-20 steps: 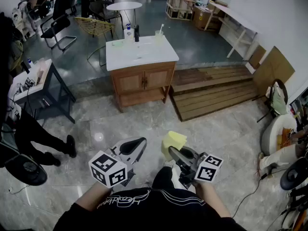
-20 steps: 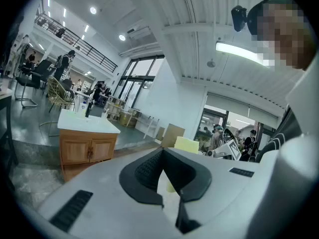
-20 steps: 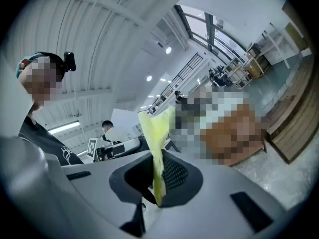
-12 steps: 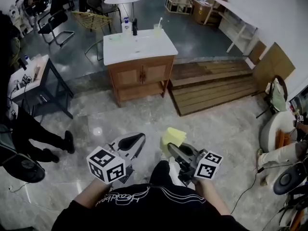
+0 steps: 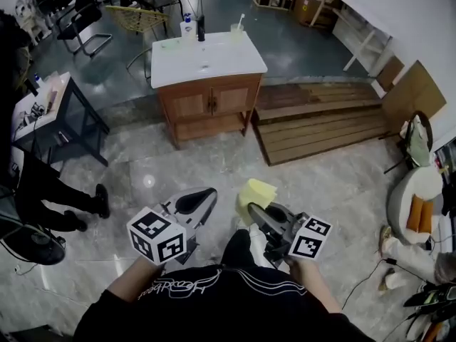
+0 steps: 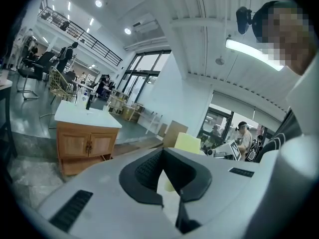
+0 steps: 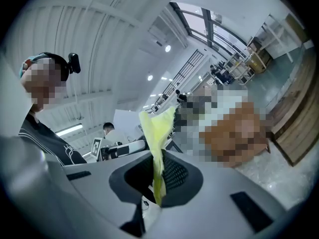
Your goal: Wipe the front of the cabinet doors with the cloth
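Note:
The wooden cabinet (image 5: pixel 210 107) with a white top stands across the marble floor, its two doors shut and facing me; it also shows in the left gripper view (image 6: pixel 84 146). Low in front of me, my right gripper (image 5: pixel 251 209) is shut on a yellow cloth (image 5: pixel 258 192). That cloth (image 7: pixel 157 128) sticks up from between the jaws (image 7: pixel 158 156). Beside it my left gripper (image 5: pixel 202 195) is held shut with nothing in it (image 6: pixel 162 153). Both grippers are well short of the cabinet. The cloth (image 6: pixel 187 142) peeks over the left gripper.
Bottles and a cup (image 5: pixel 236 31) stand on the cabinet top. A wooden stepped platform (image 5: pixel 320 123) lies right of it. At the left are a dark side table (image 5: pixel 50 116) and a standing person's legs (image 5: pixel 60 198). Chairs (image 5: pixel 82 27) stand behind.
The cabinet looks slightly larger and nearer in the head view. Both grippers keep the same pose, the cloth still held in the right one.

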`<state>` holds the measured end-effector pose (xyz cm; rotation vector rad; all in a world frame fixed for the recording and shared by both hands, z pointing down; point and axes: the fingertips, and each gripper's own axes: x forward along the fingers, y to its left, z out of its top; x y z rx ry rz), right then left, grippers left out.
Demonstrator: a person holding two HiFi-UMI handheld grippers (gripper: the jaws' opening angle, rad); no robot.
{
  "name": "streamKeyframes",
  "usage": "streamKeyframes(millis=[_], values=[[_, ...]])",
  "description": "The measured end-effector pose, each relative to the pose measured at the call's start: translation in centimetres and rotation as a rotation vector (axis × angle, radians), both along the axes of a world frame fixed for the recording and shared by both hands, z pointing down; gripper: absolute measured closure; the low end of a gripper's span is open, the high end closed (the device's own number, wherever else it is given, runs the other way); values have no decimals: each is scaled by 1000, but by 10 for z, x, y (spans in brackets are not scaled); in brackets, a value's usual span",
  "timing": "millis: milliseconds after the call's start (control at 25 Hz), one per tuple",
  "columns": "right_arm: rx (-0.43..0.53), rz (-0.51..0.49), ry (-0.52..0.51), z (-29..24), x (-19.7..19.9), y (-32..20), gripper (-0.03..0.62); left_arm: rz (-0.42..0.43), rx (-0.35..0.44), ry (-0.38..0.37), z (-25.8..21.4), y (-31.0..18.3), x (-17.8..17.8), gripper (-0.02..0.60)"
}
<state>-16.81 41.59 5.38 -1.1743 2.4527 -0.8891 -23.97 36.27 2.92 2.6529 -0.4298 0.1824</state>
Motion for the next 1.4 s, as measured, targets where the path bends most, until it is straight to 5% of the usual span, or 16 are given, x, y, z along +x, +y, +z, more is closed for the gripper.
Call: streamKeyframes(millis=[800,1120,1400], values=[[-83,-52,-21,43,176,-150,553,-104,-104,-120,59,-135,159,575],[-169,-101,-17,101,201,-216,553,-210,-193,-107,120,-205,179,575],[-211,-173,0,145,186,-266,553,-273,-187,-139,163,-252,168,575]])
